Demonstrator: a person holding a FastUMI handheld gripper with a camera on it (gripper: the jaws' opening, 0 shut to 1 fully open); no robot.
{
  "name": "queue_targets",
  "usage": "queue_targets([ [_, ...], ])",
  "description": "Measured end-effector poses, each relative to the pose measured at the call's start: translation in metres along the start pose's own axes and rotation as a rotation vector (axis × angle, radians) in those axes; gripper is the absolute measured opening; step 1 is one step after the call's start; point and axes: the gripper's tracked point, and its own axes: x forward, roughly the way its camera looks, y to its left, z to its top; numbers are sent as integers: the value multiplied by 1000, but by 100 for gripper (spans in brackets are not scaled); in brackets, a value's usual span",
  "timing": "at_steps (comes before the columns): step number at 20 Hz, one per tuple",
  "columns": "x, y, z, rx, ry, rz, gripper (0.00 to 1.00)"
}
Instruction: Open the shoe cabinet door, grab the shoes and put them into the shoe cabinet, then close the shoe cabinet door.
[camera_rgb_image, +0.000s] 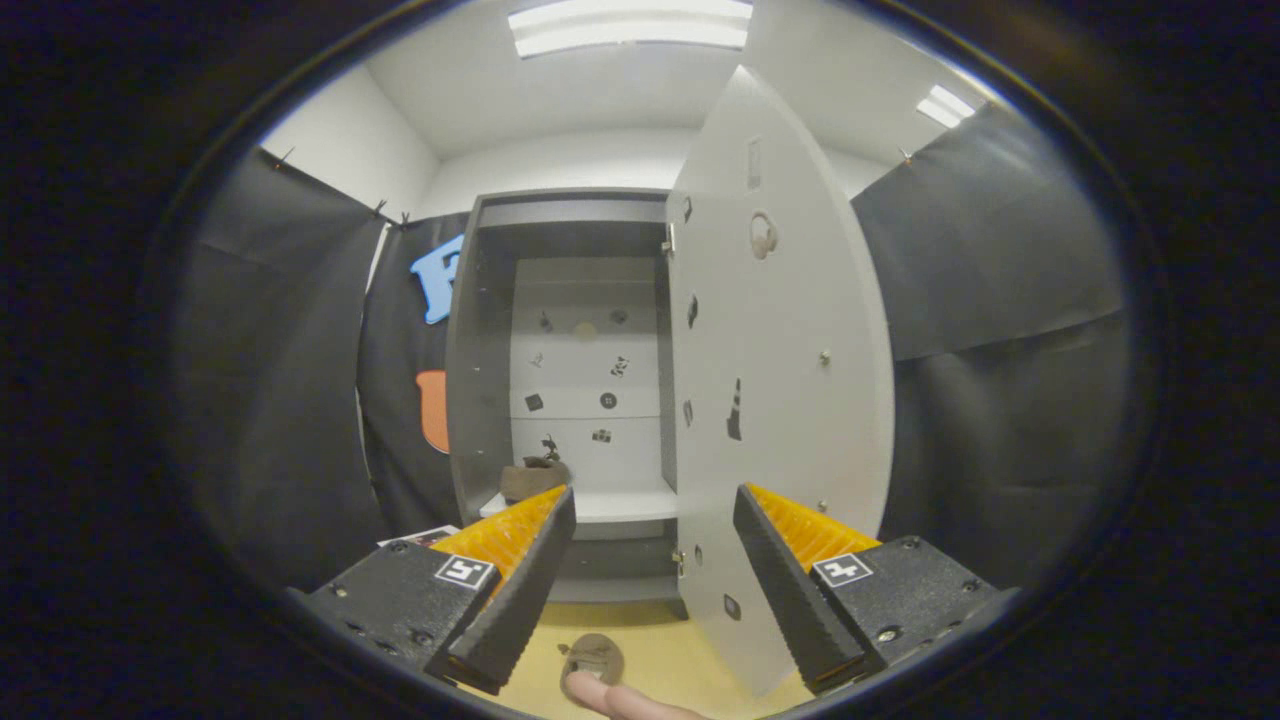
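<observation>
We see the gripper (655, 575) spread wide, holding nothing, aimed at the cabinet (500, 330). Its door (790, 400) stands open just ahead of the right finger. One shoe (533, 478) sits on the shelf (625, 507) inside (a fingertip (610, 695) shows between the fingers).

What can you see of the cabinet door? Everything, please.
The pale grey flat-panel cabinet door stands swung wide open, hinged on the right side of the grey shoe cabinet. It looks like smooth laminated board, dotted with small dark stickers, a pinkish ring-shaped mark near the top and a few screw heads. Its lower edge hangs just above the yellow floor. It sits between the open gripper fingers and beyond them; neither finger touches it.
</observation>
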Motion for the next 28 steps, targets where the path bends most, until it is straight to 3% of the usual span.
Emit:
queue_targets([
  [3, 17, 23, -33, -10, 3, 18, 100],
  [7, 42, 49, -113, -30, 84, 59, 100],
  [16, 76, 80, -339, -63, 475, 134, 100],
  [21, 65, 101, -409, -92, 626, 184, 100],
  [25, 72, 102, -442, -85, 703, 192, 92],
  [28, 80, 101, -458, -59, 752, 198, 66],
])
